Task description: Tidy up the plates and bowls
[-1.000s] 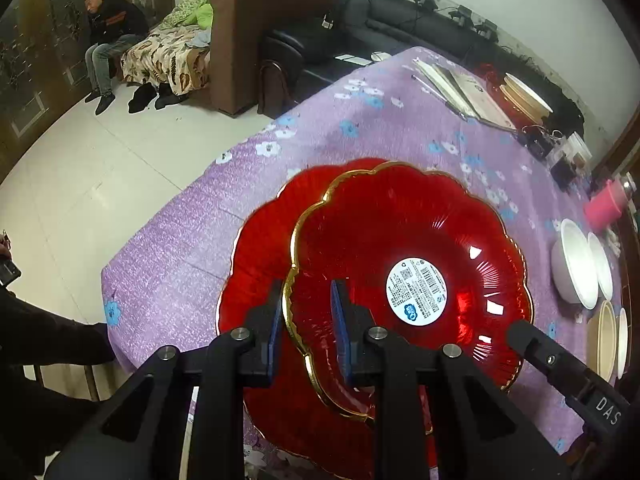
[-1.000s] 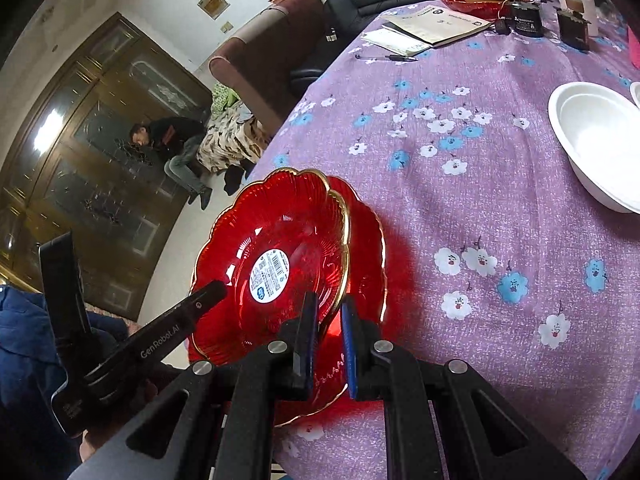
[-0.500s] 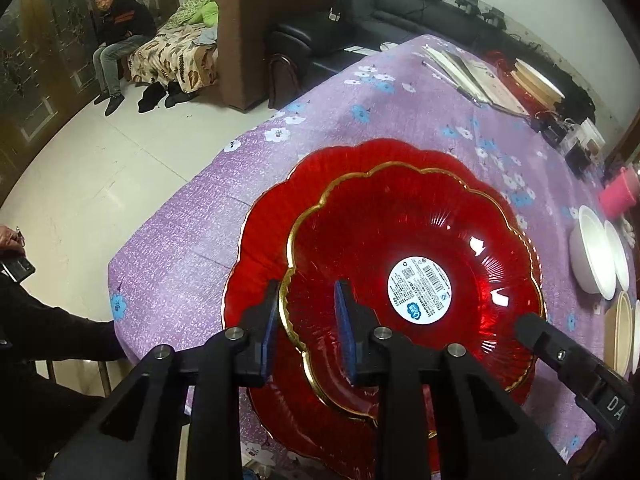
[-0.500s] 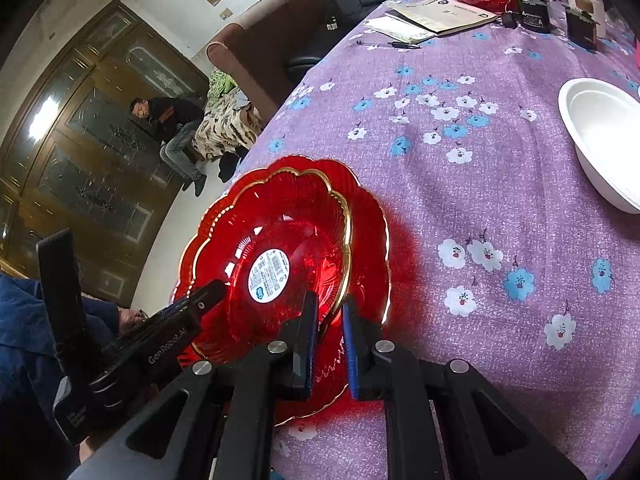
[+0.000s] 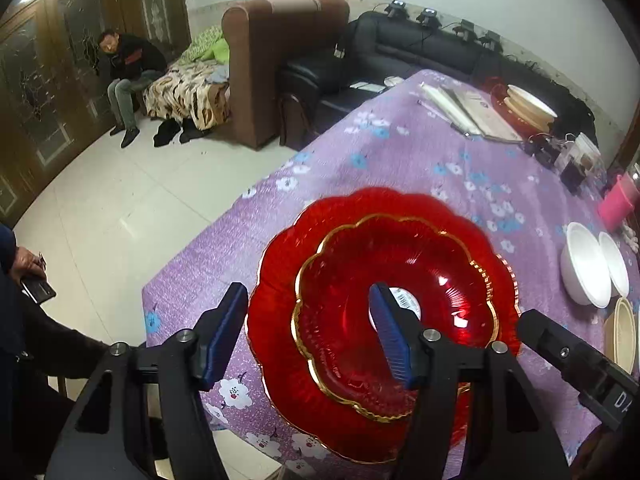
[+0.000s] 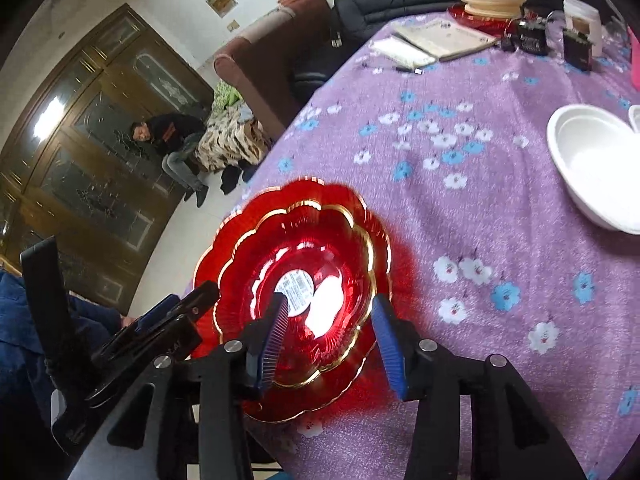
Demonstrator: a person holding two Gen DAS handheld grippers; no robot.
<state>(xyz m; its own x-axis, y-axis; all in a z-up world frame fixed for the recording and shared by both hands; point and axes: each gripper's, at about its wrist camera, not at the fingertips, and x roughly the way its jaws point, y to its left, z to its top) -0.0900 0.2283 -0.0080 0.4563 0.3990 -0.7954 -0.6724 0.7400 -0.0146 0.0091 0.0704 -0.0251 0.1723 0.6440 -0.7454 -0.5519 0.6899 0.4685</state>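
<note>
A small red gold-rimmed plate [image 5: 420,292] lies nested in a larger red plate [image 5: 280,264] at the near corner of the purple flowered table. Both also show in the right wrist view, the small plate [image 6: 332,248] inside the large one [image 6: 376,208]. My left gripper [image 5: 308,332] is open and empty, its jaws spread above the near rim of the plates. My right gripper [image 6: 332,344] is open and empty above the plates' near rim. White bowls [image 5: 584,272] stand on the right; one also shows in the right wrist view [image 6: 592,160].
A stack of cream plates on a red one [image 6: 490,0] stands at the far end, with papers [image 6: 440,38], black boxes [image 6: 532,36] and a pink cup [image 5: 620,200]. Cream bowls [image 5: 622,332] sit at the right edge. The table edge [image 5: 192,248] is close on the left.
Both grippers have opened and let go of the small red plate, which now rests centred in the large one. Both grippers have drawn back slightly.
</note>
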